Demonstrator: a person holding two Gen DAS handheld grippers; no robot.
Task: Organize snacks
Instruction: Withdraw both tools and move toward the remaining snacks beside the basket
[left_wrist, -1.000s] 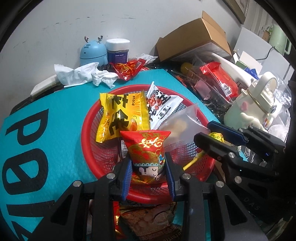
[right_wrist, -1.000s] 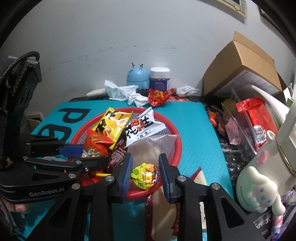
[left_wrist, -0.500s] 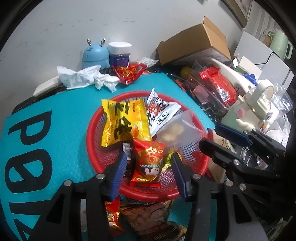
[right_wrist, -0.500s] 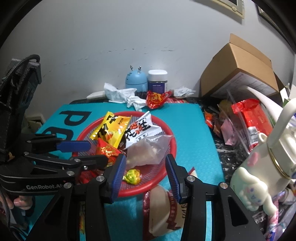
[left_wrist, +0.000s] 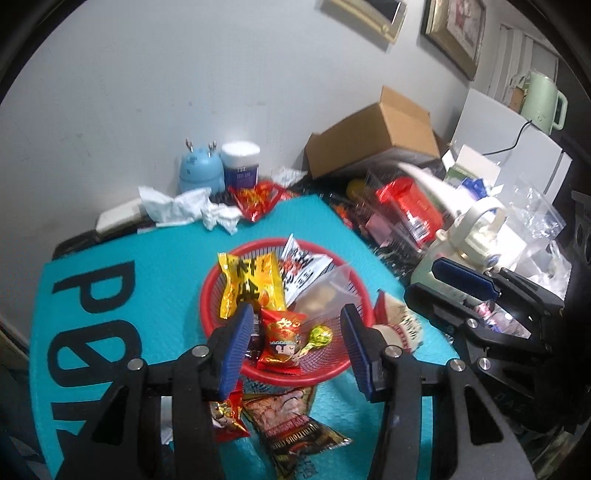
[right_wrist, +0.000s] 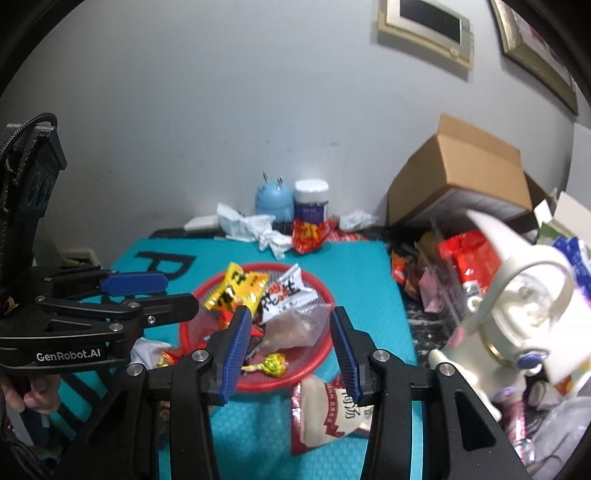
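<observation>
A red mesh basket (left_wrist: 210, 291) (right_wrist: 317, 363) sits on a teal mat and holds several snacks: a yellow packet (left_wrist: 251, 286) (right_wrist: 236, 291), a white peanut packet (left_wrist: 304, 267) (right_wrist: 282, 295), a clear bag (left_wrist: 321, 295) (right_wrist: 295, 326), a red packet with a cartoon face (left_wrist: 280, 338) and a small yellow-green candy (left_wrist: 319, 336) (right_wrist: 271, 363). My left gripper (left_wrist: 297, 345) is open and empty above the basket's near rim. My right gripper (right_wrist: 290, 350) is open and empty above the basket too. Each gripper shows in the other's view.
On the mat in front of the basket lie a brown nut packet (left_wrist: 291, 424), a small red packet (left_wrist: 225, 417) and a white-and-red bag (right_wrist: 328, 410) (left_wrist: 397, 321). A white kettle (right_wrist: 517, 317), a cardboard box (right_wrist: 461, 177), crumpled tissue (left_wrist: 184, 208) and jars crowd the right and back.
Both grippers opened, let go of the red cartoon packet and the yellow-green candy into the basket, and drew back and up from it.
</observation>
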